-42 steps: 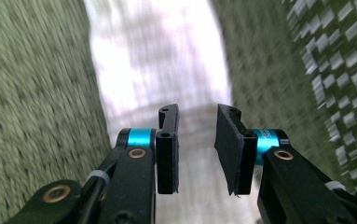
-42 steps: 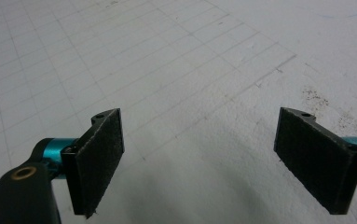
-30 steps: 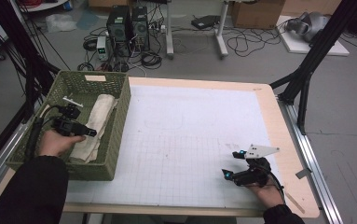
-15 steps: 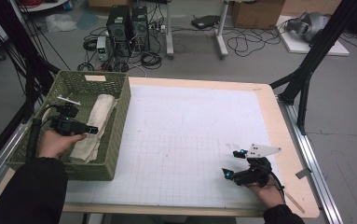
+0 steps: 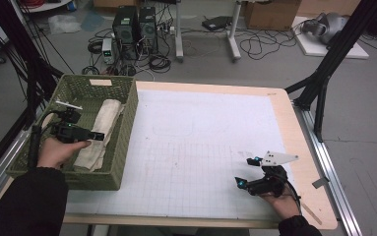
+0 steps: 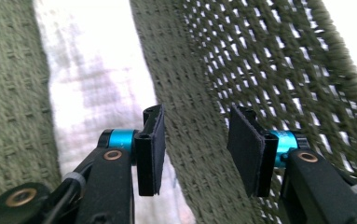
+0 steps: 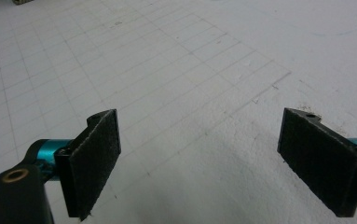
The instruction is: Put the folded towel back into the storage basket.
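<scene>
While the left hand (image 5: 58,151) reached into the green woven basket (image 5: 122,142) at the left of the high view, the left gripper (image 5: 97,135) hung over the folded white cloth (image 5: 100,132) that lay lengthwise along the basket's right-hand inner wall. In the left gripper view its two black jaws stood apart with nothing between the pads (image 6: 151,149); the cloth (image 6: 92,93) ran up the left half of that frame, just beside and behind the left pad, while the basket's weave (image 6: 190,116) filled the gap between the jaws and rose as an open mesh wall at the upper right. Whether a pad touched the cloth could not be told.

At the lower right of the high view, the right hand (image 5: 282,199) held the right gripper (image 5: 245,172) low over the white gridded mat (image 5: 196,142), well apart from the basket. In the right gripper view its jaws were spread wide, the pads (image 7: 94,158) empty, with bare grid lines between them.

The mat covered most of the wooden table (image 5: 304,147), and the basket sat at the table's left edge
</scene>
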`<state>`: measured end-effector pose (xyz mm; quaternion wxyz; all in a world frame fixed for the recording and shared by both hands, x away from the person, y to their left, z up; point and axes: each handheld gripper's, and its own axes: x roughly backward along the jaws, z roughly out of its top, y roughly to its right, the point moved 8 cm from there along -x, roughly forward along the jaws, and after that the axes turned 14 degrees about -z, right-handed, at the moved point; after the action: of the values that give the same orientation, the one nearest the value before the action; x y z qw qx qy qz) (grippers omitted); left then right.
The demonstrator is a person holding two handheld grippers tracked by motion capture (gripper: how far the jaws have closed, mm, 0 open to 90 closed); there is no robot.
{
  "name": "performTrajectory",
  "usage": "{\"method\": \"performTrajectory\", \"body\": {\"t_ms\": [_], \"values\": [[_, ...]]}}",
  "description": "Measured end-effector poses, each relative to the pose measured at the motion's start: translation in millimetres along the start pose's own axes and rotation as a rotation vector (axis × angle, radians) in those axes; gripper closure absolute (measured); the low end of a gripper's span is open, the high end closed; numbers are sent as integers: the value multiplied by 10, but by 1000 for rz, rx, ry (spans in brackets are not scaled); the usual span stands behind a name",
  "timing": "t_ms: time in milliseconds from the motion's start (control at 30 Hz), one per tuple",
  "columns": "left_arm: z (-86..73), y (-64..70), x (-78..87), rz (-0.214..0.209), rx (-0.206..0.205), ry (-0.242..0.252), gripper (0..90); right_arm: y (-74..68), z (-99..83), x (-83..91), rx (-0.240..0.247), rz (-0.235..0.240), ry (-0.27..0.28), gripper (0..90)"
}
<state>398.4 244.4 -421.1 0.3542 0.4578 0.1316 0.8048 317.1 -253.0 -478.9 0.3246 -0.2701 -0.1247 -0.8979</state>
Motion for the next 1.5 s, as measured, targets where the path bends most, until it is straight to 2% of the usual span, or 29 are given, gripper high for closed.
{"method": "performTrajectory", "body": {"t_ms": [133,300,367,467,533,600,700,867,967,1067,1167,1500], "values": [[-8,14,13,-20,-5,2,539,7,1,-8,-2,1,0,122],[17,70,25,-75,7,42,503,3,11,9,-6,3,8,121],[27,102,40,-123,34,70,484,-1,17,13,-5,3,10,121],[24,119,68,-142,33,85,478,-2,21,13,-5,2,12,120],[25,139,85,-176,45,116,467,2,23,11,-3,0,14,121],[23,144,96,-179,42,120,464,1,22,13,-4,1,14,120],[37,181,114,-211,43,133,464,2,21,10,-5,1,13,121],[44,193,117,-219,36,137,459,4,23,8,-3,0,15,120],[68,218,130,-247,37,162,455,5,23,7,-3,0,15,120],[76,232,135,-257,33,166,451,1,19,7,-3,1,11,121],[65,220,131,-238,26,154,445,5,22,13,-1,-1,15,120],[57,222,127,-232,13,144,446,-2,25,14,-2,-1,15,121]]}}
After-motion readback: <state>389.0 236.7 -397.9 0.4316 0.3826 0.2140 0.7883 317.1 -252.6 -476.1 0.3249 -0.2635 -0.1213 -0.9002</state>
